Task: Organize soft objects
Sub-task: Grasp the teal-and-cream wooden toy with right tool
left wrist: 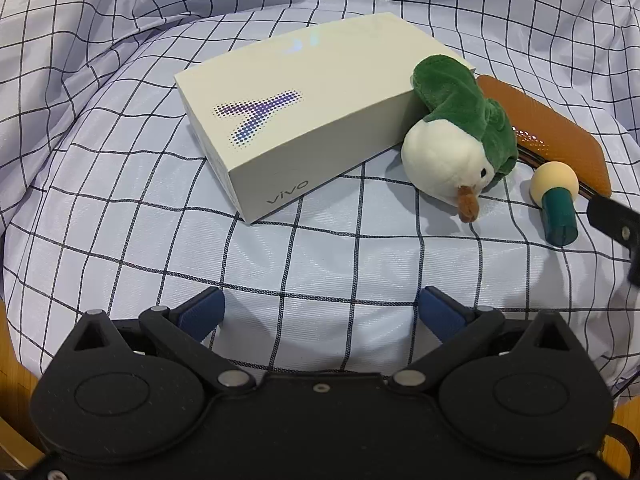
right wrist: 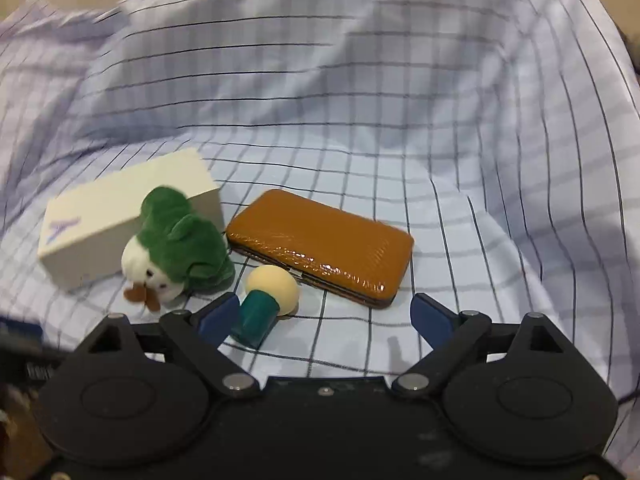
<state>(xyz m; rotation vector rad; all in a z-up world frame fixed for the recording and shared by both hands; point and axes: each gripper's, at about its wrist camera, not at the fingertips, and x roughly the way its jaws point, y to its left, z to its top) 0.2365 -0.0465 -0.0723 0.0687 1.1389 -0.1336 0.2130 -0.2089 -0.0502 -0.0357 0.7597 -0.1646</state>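
From the left wrist, the left gripper (left wrist: 322,306) hangs over the checked cloth (left wrist: 320,248) with its jaws spread wide and nothing between them. Ahead and slightly left lies a white box (left wrist: 296,120); ahead to the right, the green-and-white plush bird (left wrist: 456,140) leans against that box, with the brown case (left wrist: 560,136) and the teal-handled sponge (left wrist: 554,200) farther right.

From the right wrist, the right gripper (right wrist: 324,316) stands wide apart, gripping nothing. The sponge (right wrist: 264,304) lies just beside its left fingertip, the plush bird (right wrist: 176,244) ahead-left, the case (right wrist: 324,244) straight ahead.
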